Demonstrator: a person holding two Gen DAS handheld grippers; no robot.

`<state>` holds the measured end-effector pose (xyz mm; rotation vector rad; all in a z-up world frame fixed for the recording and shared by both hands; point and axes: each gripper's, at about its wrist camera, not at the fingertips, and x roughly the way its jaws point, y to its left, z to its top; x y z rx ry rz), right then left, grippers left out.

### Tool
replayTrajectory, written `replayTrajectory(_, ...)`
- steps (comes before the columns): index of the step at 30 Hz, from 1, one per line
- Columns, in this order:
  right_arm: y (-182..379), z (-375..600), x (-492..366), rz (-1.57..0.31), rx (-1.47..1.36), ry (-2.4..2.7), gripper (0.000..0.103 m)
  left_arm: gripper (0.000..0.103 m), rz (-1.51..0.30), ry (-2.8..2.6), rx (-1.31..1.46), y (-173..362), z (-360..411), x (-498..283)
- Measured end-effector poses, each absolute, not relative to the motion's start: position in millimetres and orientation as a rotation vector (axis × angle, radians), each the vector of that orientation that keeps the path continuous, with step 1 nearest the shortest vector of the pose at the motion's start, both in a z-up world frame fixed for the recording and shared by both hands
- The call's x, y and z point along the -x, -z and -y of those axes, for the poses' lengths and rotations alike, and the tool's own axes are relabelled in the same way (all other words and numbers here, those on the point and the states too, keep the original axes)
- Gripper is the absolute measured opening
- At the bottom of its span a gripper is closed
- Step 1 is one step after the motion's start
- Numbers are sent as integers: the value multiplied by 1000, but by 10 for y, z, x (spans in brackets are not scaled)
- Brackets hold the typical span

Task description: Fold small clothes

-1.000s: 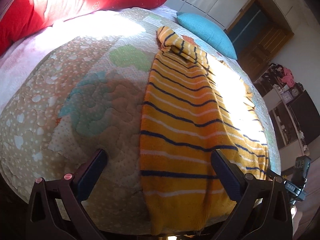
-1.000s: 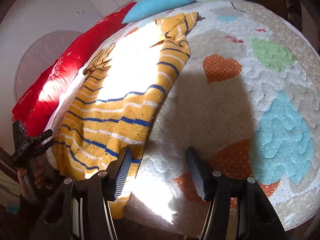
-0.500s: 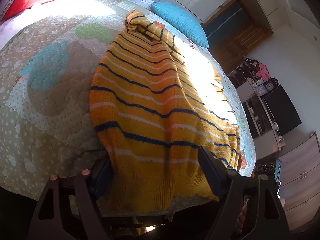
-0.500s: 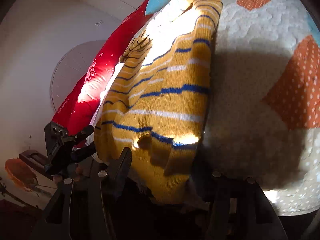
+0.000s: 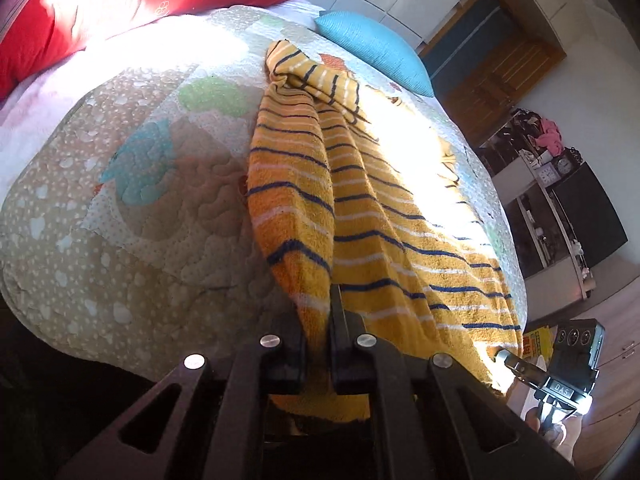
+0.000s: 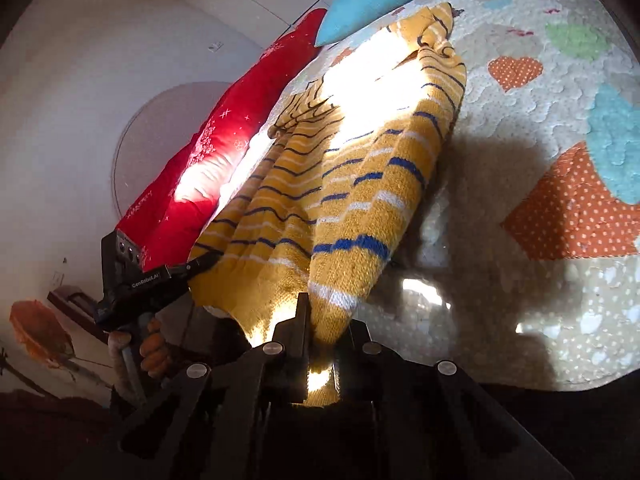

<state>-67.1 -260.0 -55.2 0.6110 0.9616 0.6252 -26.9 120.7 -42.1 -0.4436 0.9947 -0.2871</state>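
A yellow knit sweater with navy and white stripes lies lengthwise on the quilted bed; it also shows in the right wrist view. My left gripper is shut on the sweater's near hem at its left corner, and the cloth bunches up between the jaws. My right gripper is shut on the hem at the other corner. The hem is lifted a little off the bed edge. Each gripper shows in the other's view: the right one, the left one.
A patchwork quilt covers the bed. A red pillow and a blue pillow lie at the far end. A wooden door and shelves stand to the right of the bed.
Both grippers moved onto the sweater's near hem and went from open to shut on it. The hem has bunched and lifted at both corners.
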Motion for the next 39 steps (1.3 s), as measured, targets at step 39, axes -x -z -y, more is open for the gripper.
replayTrajectory(39, 638, 3061, -2996, -933, -864, -419, 35, 30, -1009, 237, 694, 534, -1171, -3041)
